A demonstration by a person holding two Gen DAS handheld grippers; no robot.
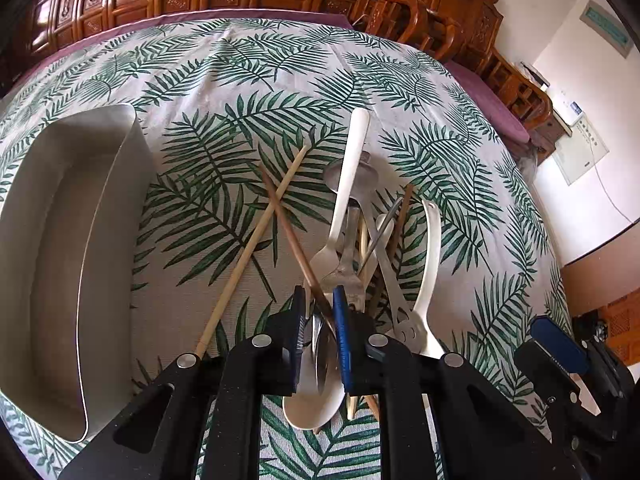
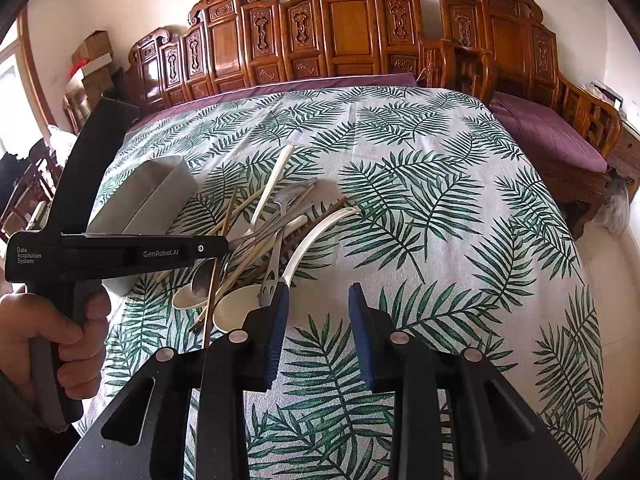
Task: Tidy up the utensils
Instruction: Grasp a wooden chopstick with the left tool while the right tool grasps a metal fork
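A heap of utensils (image 1: pixel 360 240) lies on the leaf-print tablecloth: white plastic spoons, metal spoons, a metal fork (image 1: pixel 404 328) and wooden chopsticks. My left gripper (image 1: pixel 320 320) points down into its near end. The pads are narrowly shut on a metal spoon's bowl (image 1: pixel 322 344), and a brown chopstick (image 1: pixel 288 232) also runs between them. A white spoon bowl (image 1: pixel 308 404) lies underneath. The same heap (image 2: pixel 272 232) appears in the right wrist view. My right gripper (image 2: pixel 318 320) hovers open just right of it, with only cloth between its fingers.
A metal tray (image 1: pixel 100 200) stands left of the heap, also seen as the tray (image 2: pixel 160 200). A person's hand (image 2: pixel 72 336) holds the left gripper's handle. A carved wooden bench (image 2: pixel 344 40) with a purple cushion (image 2: pixel 552 136) lines the table's far side.
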